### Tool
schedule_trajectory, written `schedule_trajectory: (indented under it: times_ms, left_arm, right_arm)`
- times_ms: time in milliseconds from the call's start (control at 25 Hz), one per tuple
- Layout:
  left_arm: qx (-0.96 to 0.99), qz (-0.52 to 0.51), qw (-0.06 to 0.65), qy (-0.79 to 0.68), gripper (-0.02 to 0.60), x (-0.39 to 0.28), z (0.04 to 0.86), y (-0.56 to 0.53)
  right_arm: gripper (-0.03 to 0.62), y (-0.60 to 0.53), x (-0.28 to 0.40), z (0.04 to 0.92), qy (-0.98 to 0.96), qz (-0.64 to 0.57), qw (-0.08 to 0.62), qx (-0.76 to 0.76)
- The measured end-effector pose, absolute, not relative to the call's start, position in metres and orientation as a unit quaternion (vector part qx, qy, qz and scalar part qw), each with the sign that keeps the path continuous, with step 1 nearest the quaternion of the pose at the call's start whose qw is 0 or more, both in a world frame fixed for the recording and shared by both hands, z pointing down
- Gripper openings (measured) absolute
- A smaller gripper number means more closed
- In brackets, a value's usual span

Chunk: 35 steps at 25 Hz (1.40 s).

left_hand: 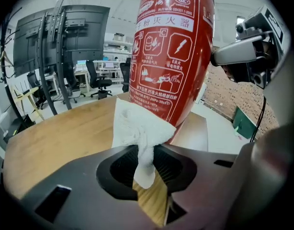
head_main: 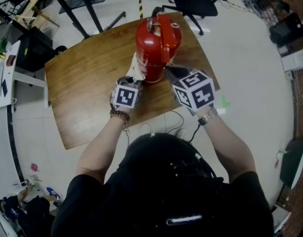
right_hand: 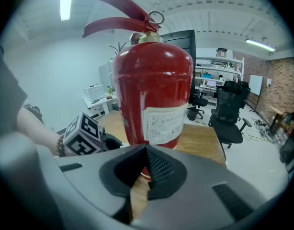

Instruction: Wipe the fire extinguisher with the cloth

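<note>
A red fire extinguisher [head_main: 155, 44] stands upright on the wooden table [head_main: 87, 78]. In the left gripper view its labelled body [left_hand: 171, 47] fills the top middle. My left gripper [head_main: 134, 78] is shut on a white cloth [left_hand: 140, 131], whose free part lies against the lower left side of the cylinder [head_main: 137, 68]. My right gripper [head_main: 170, 72] is shut with nothing between its jaws, its tips close to the extinguisher's lower right side [right_hand: 154, 99]; whether they touch it I cannot tell. In the right gripper view the left gripper's marker cube [right_hand: 83, 134] shows at the left.
The table's front edge [head_main: 122, 130] runs just beyond my hands. A black office chair [head_main: 193, 1] stands behind the table, and a black stand's legs [head_main: 87, 14] at the back left. Cables [head_main: 183, 125] trail over the pale floor near me.
</note>
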<state>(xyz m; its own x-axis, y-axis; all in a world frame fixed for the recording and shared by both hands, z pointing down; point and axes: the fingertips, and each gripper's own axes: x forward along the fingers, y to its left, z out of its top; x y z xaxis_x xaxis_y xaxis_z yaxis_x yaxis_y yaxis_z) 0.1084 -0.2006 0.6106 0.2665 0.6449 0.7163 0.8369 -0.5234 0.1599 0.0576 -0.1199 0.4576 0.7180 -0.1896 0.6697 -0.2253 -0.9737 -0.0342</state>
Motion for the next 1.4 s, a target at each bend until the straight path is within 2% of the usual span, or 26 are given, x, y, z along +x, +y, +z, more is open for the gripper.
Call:
schedule_trajectory:
  times_ms: [640,1000,1400]
  left_arm:
    - [-0.826,-0.412,0.101,-0.372,0.091,0.108,0.617,-0.212]
    - [-0.892,-0.329,0.026,-0.309,0.091,0.112,0.505,-0.230]
    - [-0.931,-0.239,0.007,-0.277,0.091,0.096,0.387,-0.233]
  right_arm:
    - [0.023,-0.097,0.040,0.446,-0.188,0.341,0.035,0.921]
    - [0.023,-0.094,0.014,0.440,-0.233,0.329,0.042,0.914]
    - [0.023,-0.098,-0.005,0.421,-0.273,0.300,0.053,0.912]
